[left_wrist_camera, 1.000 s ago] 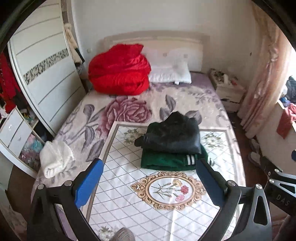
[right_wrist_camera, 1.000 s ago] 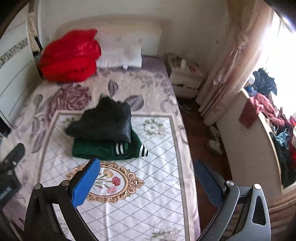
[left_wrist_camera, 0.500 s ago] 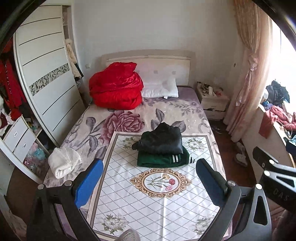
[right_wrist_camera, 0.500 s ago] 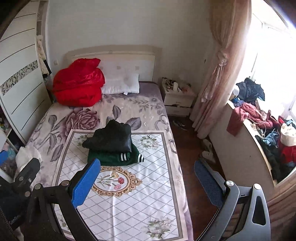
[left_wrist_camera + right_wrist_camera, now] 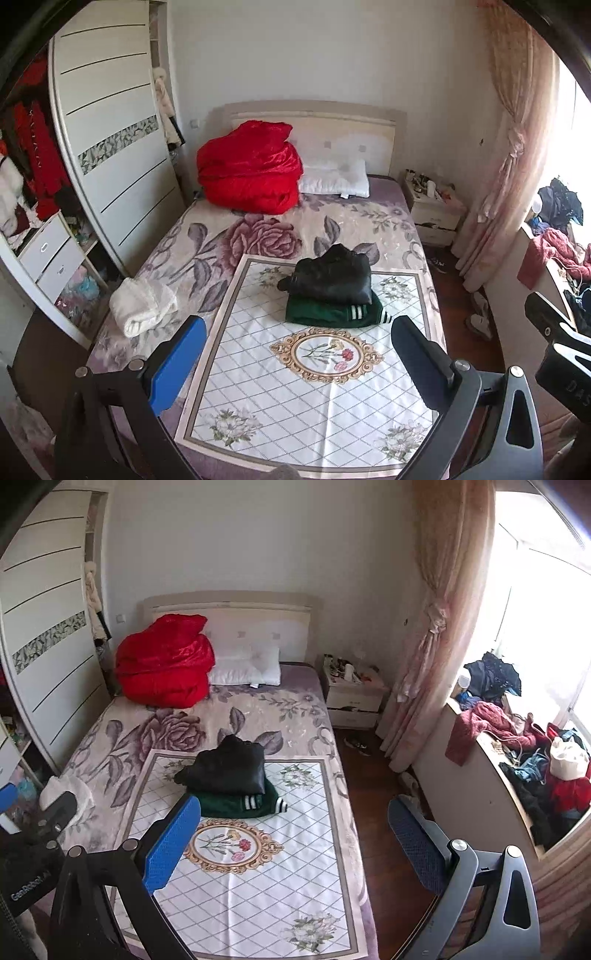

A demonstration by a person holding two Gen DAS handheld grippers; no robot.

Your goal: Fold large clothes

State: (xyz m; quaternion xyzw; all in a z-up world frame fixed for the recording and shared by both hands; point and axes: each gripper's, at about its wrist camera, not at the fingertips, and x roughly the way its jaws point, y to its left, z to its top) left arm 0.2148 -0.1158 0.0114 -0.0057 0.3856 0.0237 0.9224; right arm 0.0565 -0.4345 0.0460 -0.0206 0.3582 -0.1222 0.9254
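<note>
A folded black jacket (image 5: 332,277) lies on top of a folded green garment with white stripes (image 5: 332,314), on a white floral mat (image 5: 314,398) on the bed. The stack also shows in the right wrist view, black jacket (image 5: 225,766) over green garment (image 5: 236,805). My left gripper (image 5: 297,350) is open and empty, well back from the stack, above the mat's near end. My right gripper (image 5: 293,834) is open and empty, over the bed's right edge. A rolled white garment (image 5: 142,310) lies at the bed's left edge.
A red quilt (image 5: 249,173) and white pillow (image 5: 334,181) sit at the headboard. A wardrobe (image 5: 110,140) stands left, a nightstand (image 5: 352,698) right of the bed. A window ledge holds a heap of clothes (image 5: 532,768). Wooden floor (image 5: 373,786) runs between bed and ledge.
Both grippers have pulled back and up from the bed, so the stack looks smaller and more of the room shows. The clothes have not moved. Both stay open.
</note>
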